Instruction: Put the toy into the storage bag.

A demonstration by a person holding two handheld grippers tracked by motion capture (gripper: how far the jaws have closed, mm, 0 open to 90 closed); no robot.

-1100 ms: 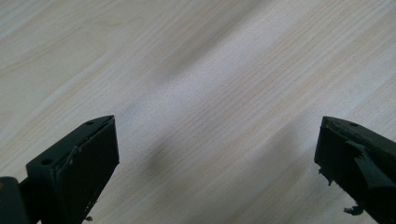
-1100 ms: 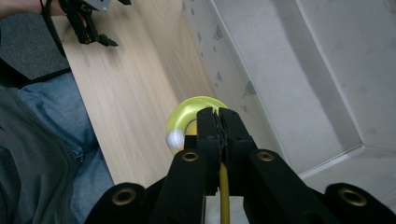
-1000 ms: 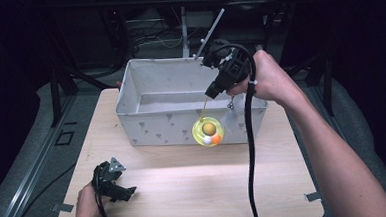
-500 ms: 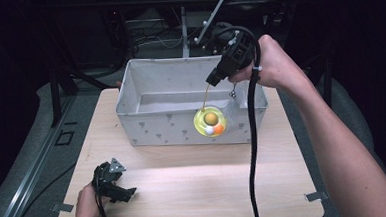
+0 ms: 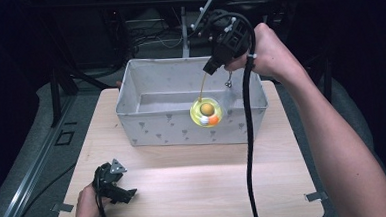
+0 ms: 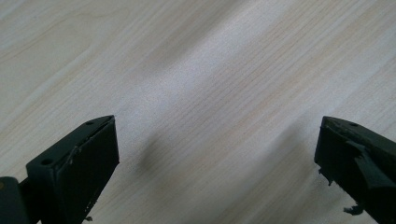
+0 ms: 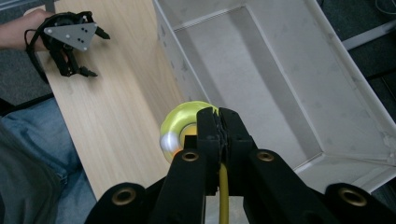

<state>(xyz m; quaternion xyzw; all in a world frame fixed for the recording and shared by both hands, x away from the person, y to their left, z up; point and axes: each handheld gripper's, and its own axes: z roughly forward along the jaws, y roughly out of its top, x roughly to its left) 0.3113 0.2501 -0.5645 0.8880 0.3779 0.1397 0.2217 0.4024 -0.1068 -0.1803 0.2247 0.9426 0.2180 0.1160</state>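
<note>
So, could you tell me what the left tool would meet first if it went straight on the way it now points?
Most likely the bare wooden table: the left tool, jaws wide apart, points down at it with nothing between. How near it is I cannot tell.

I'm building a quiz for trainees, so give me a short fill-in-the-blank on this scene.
1. The right gripper is shut on a thin yellow ____, from which a yellow toy hangs.
2. The toy hangs at the near wall of the grey ____.
3. The left gripper rests low over the wooden table with its jaws ____.

Missing words: cord; bin; open
</note>
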